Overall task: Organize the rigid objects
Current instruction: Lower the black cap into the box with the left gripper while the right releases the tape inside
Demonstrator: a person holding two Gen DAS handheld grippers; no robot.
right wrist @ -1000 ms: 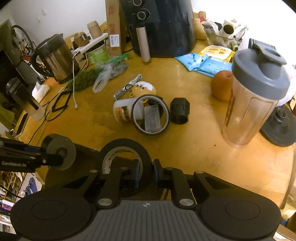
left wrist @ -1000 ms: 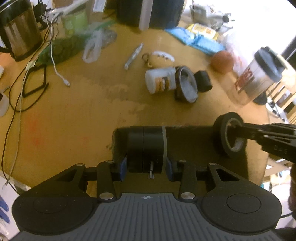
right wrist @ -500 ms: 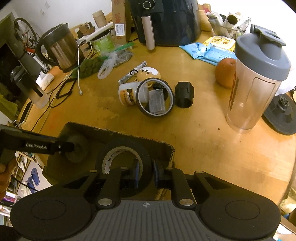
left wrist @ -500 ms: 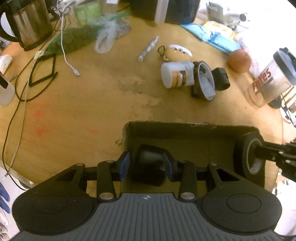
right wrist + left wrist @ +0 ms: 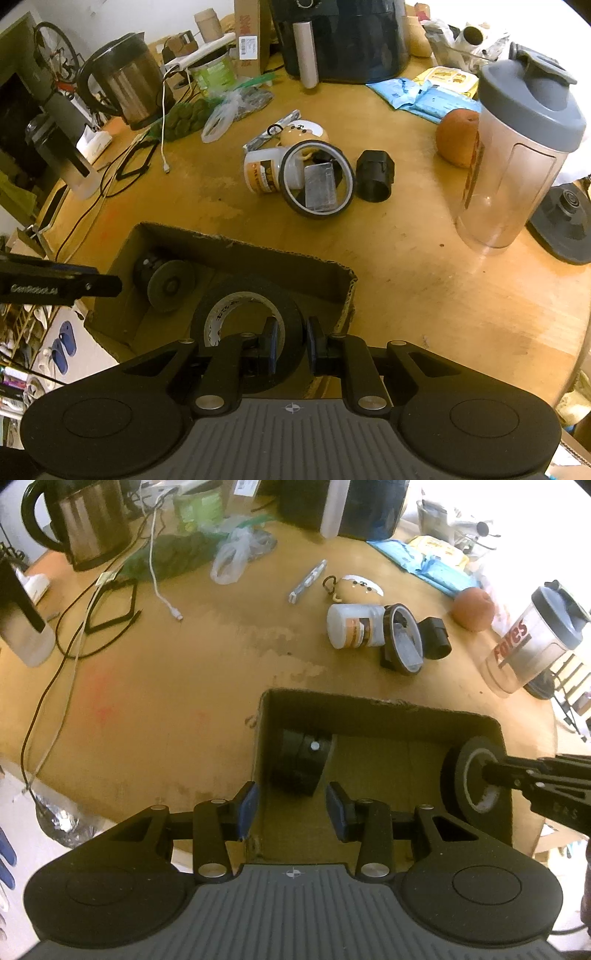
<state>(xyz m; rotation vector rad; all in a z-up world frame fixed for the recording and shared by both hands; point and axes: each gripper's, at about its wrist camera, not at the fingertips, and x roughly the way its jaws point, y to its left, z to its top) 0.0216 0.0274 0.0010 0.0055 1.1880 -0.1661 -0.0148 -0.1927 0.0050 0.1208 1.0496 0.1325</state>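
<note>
1. Cluttered round wooden table [image 5: 155, 709] fills both views, with a steel kettle [image 5: 88, 528] at upper left of the left-wrist view.
2. At lower centre sits an open brown cardboard box [image 5: 373, 710]; a black cylindrical object [image 5: 301, 764] lies in its left end.
3. My left gripper [image 5: 291, 808] hangs above that cylinder, blue pads apart, nothing between them.
4. Up on the table, right of centre, lie a white jar [image 5: 352, 626], a thin tape ring [image 5: 317, 181] and a small black cap [image 5: 375, 177].
5. My right gripper [image 5: 291, 349] is clamped on the wall of a black tape roll [image 5: 247, 314], inside the box's right end.
6. At far right stands a clear shaker bottle with a grey lid [image 5: 517, 155].
</note>
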